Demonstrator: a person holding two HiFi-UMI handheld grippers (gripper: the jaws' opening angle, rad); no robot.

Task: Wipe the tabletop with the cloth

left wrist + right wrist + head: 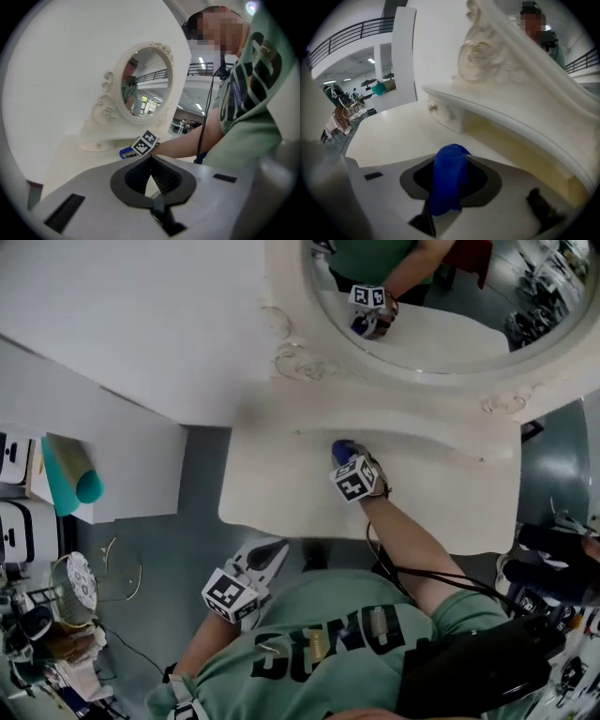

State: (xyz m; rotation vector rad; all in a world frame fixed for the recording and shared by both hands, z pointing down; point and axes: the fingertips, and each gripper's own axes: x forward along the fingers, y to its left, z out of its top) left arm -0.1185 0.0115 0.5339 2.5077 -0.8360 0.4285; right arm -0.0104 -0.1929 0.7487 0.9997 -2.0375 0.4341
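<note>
A cream dressing table's top (281, 486) lies below an oval mirror (427, 306). My right gripper (346, 458) rests on the tabletop near its middle, close to the raised shelf under the mirror, shut on a blue cloth (340, 449). In the right gripper view the blue cloth (449, 180) bulges up between the jaws and hides their tips. My left gripper (271, 556) hangs off the table, below its front edge near my body; its jaws meet with nothing in them. From the left gripper view (150, 157) the cloth (125, 152) shows beyond the tips.
A carved shelf with a small drawer (449, 114) overhangs the back of the tabletop. A teal roll (71, 479) lies on a white cabinet at left. A wire basket (77, 585) and clutter fill the floor at lower left. Dark gear (553, 570) sits right.
</note>
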